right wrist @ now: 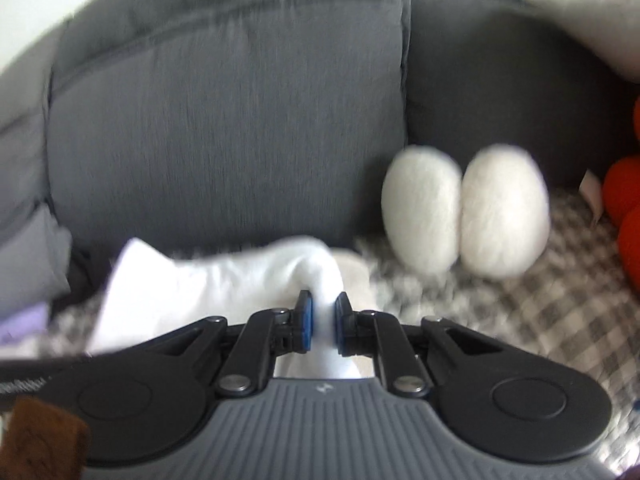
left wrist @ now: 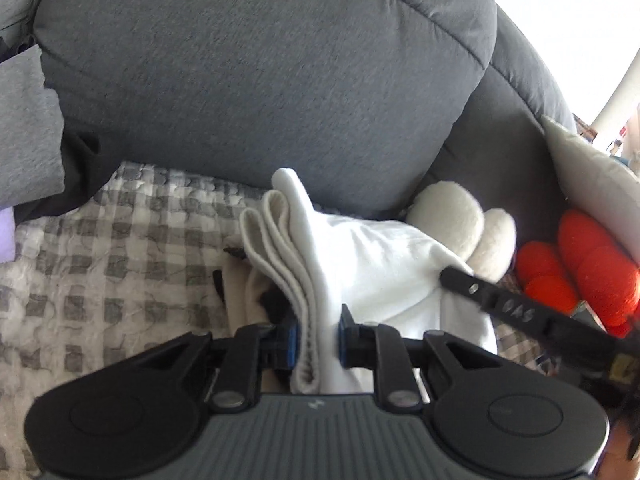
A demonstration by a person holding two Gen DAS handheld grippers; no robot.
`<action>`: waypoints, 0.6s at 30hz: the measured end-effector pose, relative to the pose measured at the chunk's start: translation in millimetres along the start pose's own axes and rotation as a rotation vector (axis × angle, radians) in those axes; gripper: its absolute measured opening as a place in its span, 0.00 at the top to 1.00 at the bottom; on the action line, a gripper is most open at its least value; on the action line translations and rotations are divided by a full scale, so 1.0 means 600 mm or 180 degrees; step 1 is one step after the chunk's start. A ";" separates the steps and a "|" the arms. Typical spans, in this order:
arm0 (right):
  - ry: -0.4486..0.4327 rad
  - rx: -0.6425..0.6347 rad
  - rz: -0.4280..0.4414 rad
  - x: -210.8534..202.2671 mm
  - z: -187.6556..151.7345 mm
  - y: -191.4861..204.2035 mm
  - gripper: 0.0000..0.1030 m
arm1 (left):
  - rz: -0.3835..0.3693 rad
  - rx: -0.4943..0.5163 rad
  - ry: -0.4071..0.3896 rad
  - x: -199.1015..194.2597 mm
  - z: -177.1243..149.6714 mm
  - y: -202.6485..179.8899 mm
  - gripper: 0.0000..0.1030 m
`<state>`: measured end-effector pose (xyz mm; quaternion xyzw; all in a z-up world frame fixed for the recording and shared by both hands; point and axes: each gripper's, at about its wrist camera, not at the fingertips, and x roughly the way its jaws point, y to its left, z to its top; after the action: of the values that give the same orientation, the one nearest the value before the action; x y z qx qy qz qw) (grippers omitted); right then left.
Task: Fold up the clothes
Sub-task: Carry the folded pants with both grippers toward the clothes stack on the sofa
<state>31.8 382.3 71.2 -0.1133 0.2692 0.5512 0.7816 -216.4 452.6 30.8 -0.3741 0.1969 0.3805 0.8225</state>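
A white garment is held between both grippers above a grey checked blanket on a sofa. My left gripper is shut on a bunched, layered edge of it, whose folds stick up past the fingers. My right gripper is shut on another part of the same white garment, which stretches away to the left. The right gripper's black finger shows at the right of the left wrist view, touching the cloth.
Dark grey sofa back cushions rise just behind. A white plush toy and an orange plush toy lie at the right, by a pale pillow. Grey and dark clothes are piled at the left.
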 end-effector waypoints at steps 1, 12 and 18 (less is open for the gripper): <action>-0.0077 -0.0010 -0.0023 -0.008 0.006 0.000 0.88 | -0.0027 -0.0007 -0.0023 -0.001 0.001 -0.001 0.82; 0.0084 0.0440 0.0010 0.018 -0.027 -0.044 0.95 | -0.0018 0.0012 0.0022 0.013 -0.001 0.018 0.72; -0.0112 0.0607 0.0139 0.002 -0.029 -0.056 0.87 | 0.0012 -0.0198 -0.0081 -0.005 0.019 0.030 0.53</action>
<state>58.0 362.4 52.1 -0.0228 0.3091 0.5419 0.7812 -231.8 467.7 31.5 -0.3942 0.1753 0.3927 0.8122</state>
